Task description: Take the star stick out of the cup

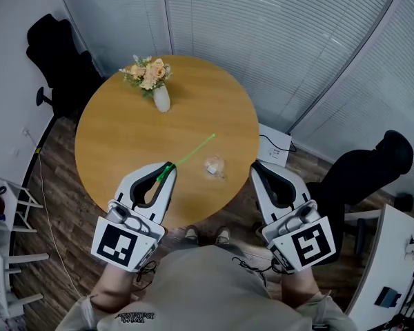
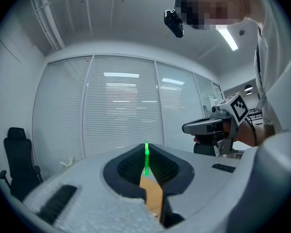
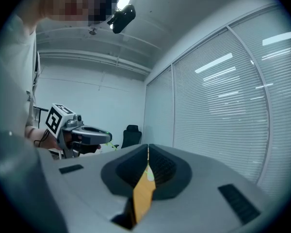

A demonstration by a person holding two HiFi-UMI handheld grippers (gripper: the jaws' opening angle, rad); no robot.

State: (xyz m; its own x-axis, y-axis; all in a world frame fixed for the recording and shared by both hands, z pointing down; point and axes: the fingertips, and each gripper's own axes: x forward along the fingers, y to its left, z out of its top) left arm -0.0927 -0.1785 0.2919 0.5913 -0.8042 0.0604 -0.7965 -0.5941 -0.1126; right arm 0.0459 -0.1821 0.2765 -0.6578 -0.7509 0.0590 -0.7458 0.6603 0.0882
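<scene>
My left gripper (image 1: 168, 166) is shut on one end of a thin green stick (image 1: 192, 154), which slants up and to the right over the round wooden table (image 1: 124, 136). No star shape can be made out at its far end. In the left gripper view the stick (image 2: 146, 160) stands pinched between the jaws of the left gripper (image 2: 146, 147). A small clear cup (image 1: 214, 165) rests on the table near its front edge, just right of the stick and apart from it. My right gripper (image 1: 257, 169) hovers at the table's right front rim, shut with nothing in it (image 3: 148, 148).
A white vase of flowers (image 1: 160, 94) stands at the table's far left. Black office chairs sit at the back left (image 1: 55, 61) and at the right (image 1: 372, 167). Blind-covered glass walls (image 1: 276, 40) close off the far side. A white desk corner (image 1: 393, 267) lies at the right.
</scene>
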